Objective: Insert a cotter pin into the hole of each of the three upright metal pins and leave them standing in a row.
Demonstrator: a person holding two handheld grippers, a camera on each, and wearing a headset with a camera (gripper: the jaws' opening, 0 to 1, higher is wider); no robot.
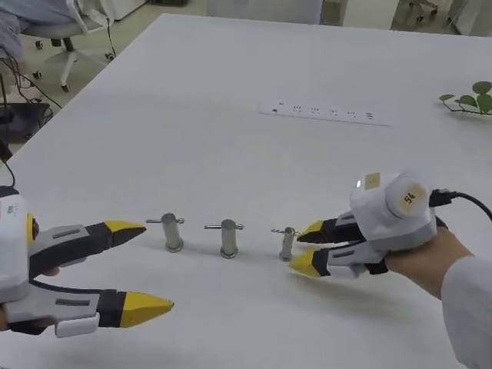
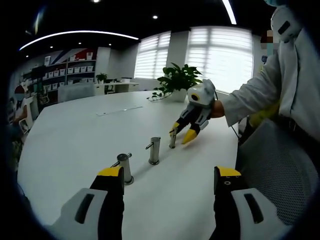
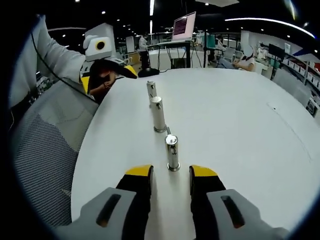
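Three upright metal pins stand in a row on the white table [image 1: 231,115]: the left pin [image 1: 172,232], the middle pin [image 1: 227,238] and the right pin [image 1: 287,243]. Each has a thin cotter pin through its top, such as the one [image 1: 277,231] on the right pin. My right gripper [image 1: 306,247] is open just right of the right pin [image 3: 172,152], its yellow tips apart from it. My left gripper [image 1: 146,265] hangs open at the left of the row, near the left pin [image 2: 124,167]. Nothing is between either pair of fingers.
A white power strip [image 1: 326,114] lies farther back on the table. A green plant [image 1: 469,100] sits at the far right edge. An office chair [image 1: 58,34] stands beyond the table's left side.
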